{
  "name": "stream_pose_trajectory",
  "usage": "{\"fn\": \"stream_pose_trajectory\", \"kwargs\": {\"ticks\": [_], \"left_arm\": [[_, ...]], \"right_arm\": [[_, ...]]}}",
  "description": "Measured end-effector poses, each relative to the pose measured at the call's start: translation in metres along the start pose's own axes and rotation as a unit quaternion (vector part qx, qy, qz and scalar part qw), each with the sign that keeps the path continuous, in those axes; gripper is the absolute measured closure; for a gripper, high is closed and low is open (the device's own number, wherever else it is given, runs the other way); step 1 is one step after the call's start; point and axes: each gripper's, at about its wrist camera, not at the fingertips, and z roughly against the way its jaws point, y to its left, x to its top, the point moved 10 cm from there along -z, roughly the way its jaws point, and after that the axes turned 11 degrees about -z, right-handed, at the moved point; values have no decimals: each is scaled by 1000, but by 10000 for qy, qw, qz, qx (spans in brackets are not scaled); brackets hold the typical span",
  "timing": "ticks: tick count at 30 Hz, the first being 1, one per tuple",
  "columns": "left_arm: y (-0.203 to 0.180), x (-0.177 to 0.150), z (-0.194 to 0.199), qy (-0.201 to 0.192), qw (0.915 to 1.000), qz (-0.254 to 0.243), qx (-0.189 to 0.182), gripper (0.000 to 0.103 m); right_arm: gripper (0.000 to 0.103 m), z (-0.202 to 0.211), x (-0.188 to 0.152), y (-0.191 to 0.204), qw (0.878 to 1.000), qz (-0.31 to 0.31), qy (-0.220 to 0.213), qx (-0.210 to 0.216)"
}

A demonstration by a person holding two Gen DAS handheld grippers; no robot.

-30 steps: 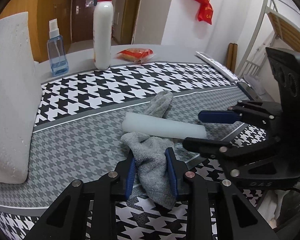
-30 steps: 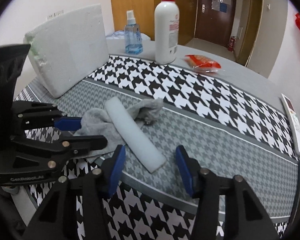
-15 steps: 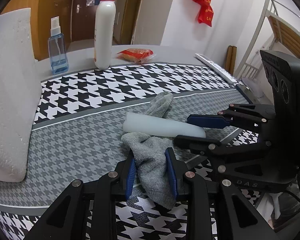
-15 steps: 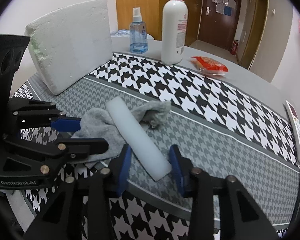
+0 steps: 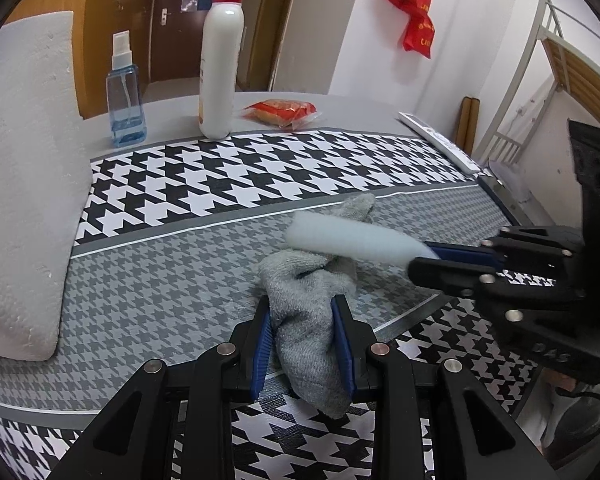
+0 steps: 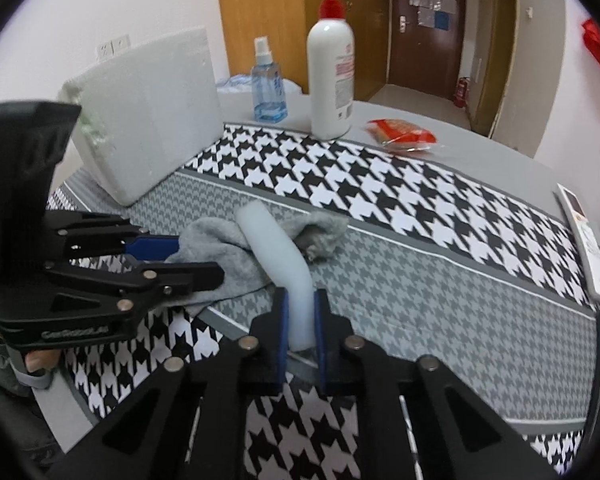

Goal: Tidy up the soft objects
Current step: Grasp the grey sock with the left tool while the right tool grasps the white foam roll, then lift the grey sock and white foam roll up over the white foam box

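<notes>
A grey sock [image 5: 308,312] [image 6: 224,252] lies crumpled on the houndstooth cloth [image 5: 236,184], and my left gripper [image 5: 302,332] [image 6: 196,260] is shut on its near end. A white foam strip [image 5: 352,236] [image 6: 280,252] rests across the sock. My right gripper [image 6: 299,320] [image 5: 424,258] has its jaws closing on the strip's near end, with the blue pads pressing into the foam. The strip bends upward and its held end is lifted off the cloth. The sock's far end [image 6: 324,228] pokes out behind the strip.
A large white foam block [image 5: 20,208] [image 6: 148,120] stands at the left. At the back are a blue spray bottle [image 5: 125,96], a white pump bottle [image 5: 220,68] and a red snack packet [image 5: 280,110]. A remote [image 6: 584,236] lies along the right edge.
My right gripper moved in over the foam strip's near end and shut on it, lifting and bending that end. My left gripper stayed shut on the sock without moving.
</notes>
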Motion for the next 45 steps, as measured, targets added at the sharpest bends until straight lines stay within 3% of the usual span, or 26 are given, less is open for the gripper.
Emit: {"fn": "stream_pose_trajectory", "kwargs": {"ticks": [6, 13, 21, 25, 45], "left_arm": [[-3, 2, 5, -108, 9999, -36, 11, 83], [-2, 9, 15, -367, 9993, -39, 90, 87], [8, 8, 37, -611, 9974, -10, 385, 87], [12, 6, 51, -696, 9951, -100, 700, 87], [31, 15, 104, -1172, 9848, -131, 1279, 87]], "right_arm": [[88, 17, 0, -7, 9993, -310, -187, 77], [88, 28, 11, -11, 9964, -695, -444, 173], [88, 54, 22, -4, 9935, -823, -755, 198], [88, 53, 22, 1, 9937, -780, -774, 232], [88, 64, 32, 22, 9915, -732, -1044, 262]]}}
